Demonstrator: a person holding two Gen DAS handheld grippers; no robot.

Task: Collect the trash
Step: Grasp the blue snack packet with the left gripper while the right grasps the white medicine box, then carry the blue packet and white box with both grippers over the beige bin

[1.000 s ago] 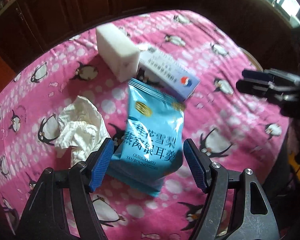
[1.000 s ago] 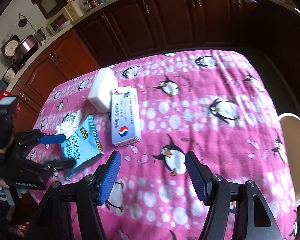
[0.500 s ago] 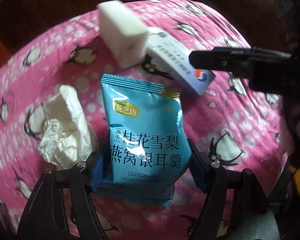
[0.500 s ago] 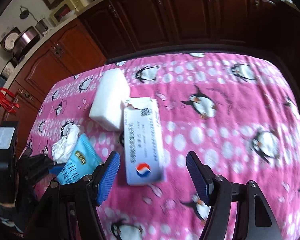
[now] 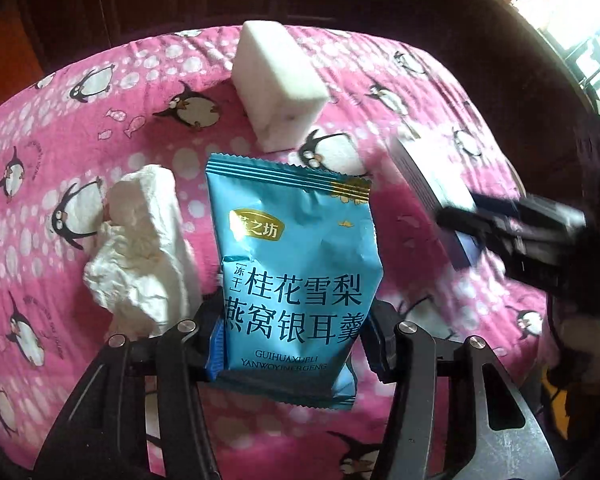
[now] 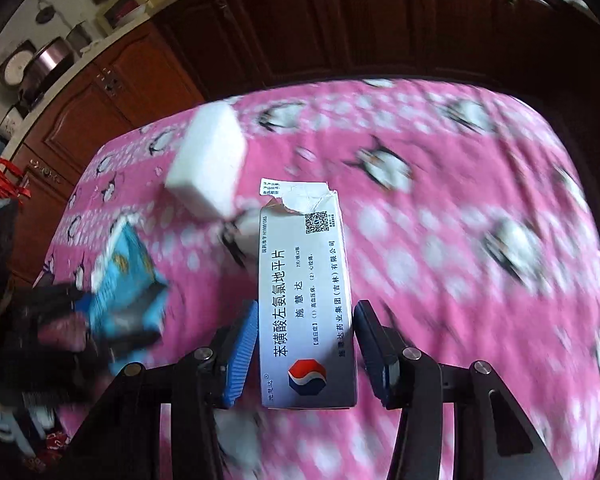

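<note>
The blue snack packet (image 5: 296, 280) looks like thin crinkly foil: light, soft and slippery, so it will likely buckle rather than resist. Its lower half, where the sides stay flat, seems the sensible place to pinch it. The left gripper (image 5: 292, 340) sits just there, one blue pad at each side edge of the packet's lower part, and its jaws are closing with the packet between them. The pads appear to press on the edges, so the left gripper looks to be grasping the packet. The packet lies on the pink penguin cloth of the desk (image 5: 60, 128), just beside a crumpled white tissue (image 5: 140, 256) and near a white foam block (image 5: 278, 84).

The white medicine box (image 6: 306, 300) is thin cardboard, light and fairly stiff, though its far flap is torn open, so a hard squeeze could crush it. The long sides near the closed end give the firmest hold. The right gripper (image 6: 306, 344) straddles that near end, and its jaws are closing with the box between them. The left pad is touching or nearly touching the box wall, while a thin gap shows at the right pad, so it has not clamped yet. The box lies flat on the desk, its torn end just beside the foam block.
</note>
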